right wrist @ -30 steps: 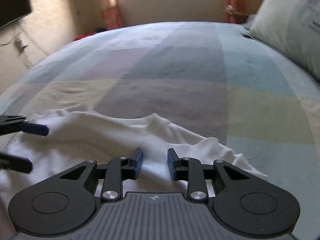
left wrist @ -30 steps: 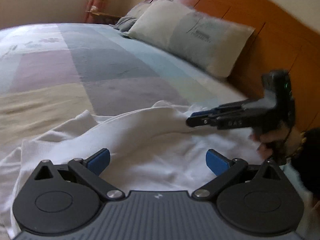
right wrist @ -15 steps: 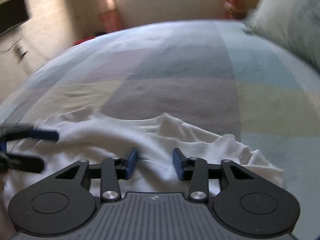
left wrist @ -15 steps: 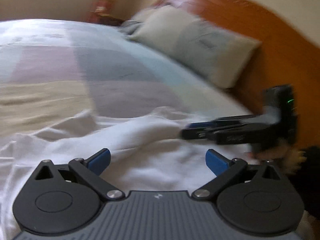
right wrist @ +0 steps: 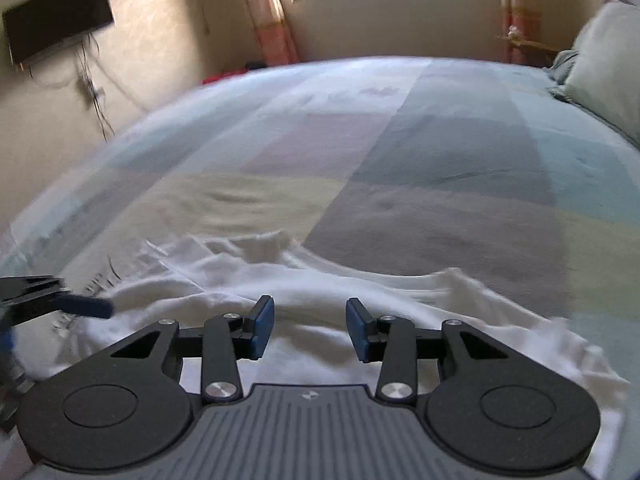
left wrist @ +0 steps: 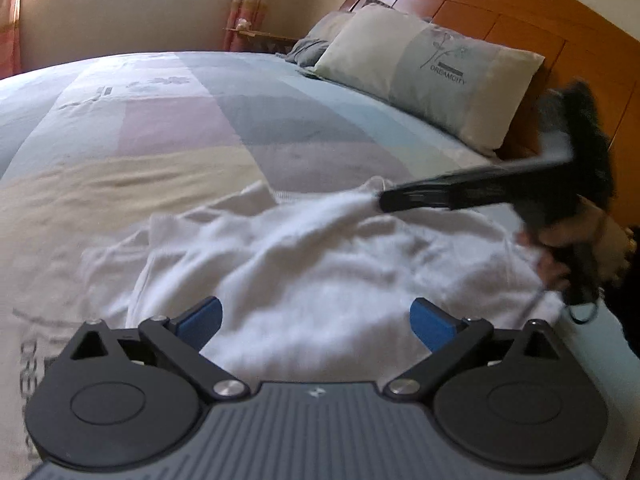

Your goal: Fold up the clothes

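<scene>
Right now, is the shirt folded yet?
Not yet. The white shirt lies crumpled on the bed, with no neat fold showing. Both grippers, left and right, are open above it, gripping nothing. All the folding is left.

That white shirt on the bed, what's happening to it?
A person is folding clothes with a gripper in each hand. The white garment lies crumpled on the patchwork bedspread. The left gripper is wide open above it. The right gripper is open too, gripping nothing yet.
</scene>
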A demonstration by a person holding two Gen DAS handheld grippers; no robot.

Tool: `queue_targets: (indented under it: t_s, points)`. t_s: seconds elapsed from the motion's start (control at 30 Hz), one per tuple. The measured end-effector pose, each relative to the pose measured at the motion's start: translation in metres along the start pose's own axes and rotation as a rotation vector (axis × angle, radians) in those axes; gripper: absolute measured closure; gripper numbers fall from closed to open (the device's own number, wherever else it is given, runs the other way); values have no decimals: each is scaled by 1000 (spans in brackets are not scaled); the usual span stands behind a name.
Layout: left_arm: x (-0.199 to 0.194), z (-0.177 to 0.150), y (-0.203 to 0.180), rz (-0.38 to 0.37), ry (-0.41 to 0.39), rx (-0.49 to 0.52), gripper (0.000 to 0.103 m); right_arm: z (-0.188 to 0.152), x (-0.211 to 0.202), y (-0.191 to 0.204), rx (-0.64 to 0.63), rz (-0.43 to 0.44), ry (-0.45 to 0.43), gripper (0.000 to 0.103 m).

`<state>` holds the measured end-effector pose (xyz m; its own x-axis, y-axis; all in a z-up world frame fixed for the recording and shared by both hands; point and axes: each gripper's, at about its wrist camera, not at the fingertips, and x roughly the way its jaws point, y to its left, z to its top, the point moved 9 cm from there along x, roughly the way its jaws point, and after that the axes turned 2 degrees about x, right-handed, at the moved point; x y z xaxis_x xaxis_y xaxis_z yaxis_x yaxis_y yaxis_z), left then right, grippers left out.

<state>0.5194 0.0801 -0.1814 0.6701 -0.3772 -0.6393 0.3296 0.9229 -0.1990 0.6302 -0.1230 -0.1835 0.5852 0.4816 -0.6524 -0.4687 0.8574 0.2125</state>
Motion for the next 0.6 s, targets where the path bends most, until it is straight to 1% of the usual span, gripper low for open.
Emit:
queue_targets:
  t_s: [0.03,0.13,0.3,0.43,0.5,0.6]
  points:
    - [-2,-2,1,12,2,-12,3,1,10,7,-16,-7,11,58]
    - [-10,-5,8,28,-5,-33,3,-1,41,4,-10,-68,48,57]
    - [-39,-17,20,19,-24,-1,3,10,41,37,-33,-25,62,58]
    - [-57,-25,34,60,-31,-3,3,19,40,64,-53,11,74,58]
    - [-67,-29,39,82,-35,4,3,21,49,88,-70,41,68,58]
    - [-80,-36,45,88,-39,-2,3,20,68,123,-117,74,91,59]
